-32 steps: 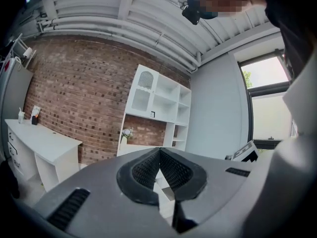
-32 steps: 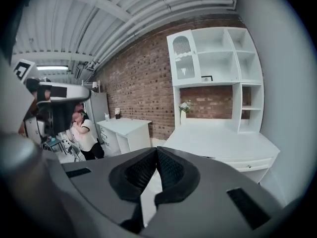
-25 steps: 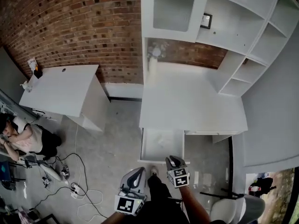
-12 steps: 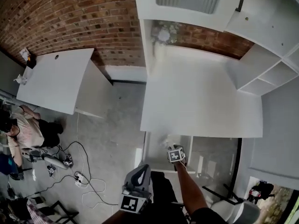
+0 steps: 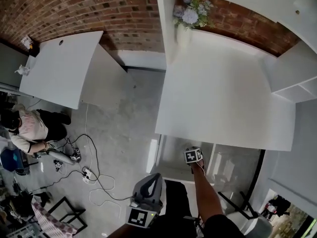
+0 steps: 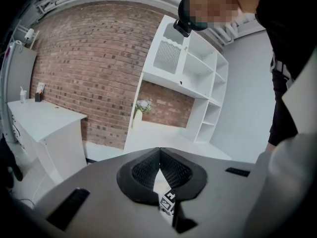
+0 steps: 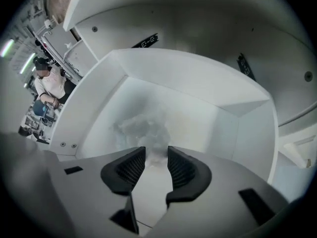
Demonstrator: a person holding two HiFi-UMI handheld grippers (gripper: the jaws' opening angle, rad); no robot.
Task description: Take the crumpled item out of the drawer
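Our right gripper [image 7: 156,157] reaches into the open drawer [image 7: 198,88], and its jaws are opening. The crumpled item [image 7: 141,128] lies on the drawer floor, away from the back wall, right at the jaw tips, not pinched. Our left gripper [image 6: 159,152] has its jaws together, holding nothing.

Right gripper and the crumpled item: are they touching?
Cannot tell. In the right gripper view the jaws of the right gripper are opening at the crumpled item in the drawer; its blurred edge reaches between them, but neither contact nor gap shows plainly.
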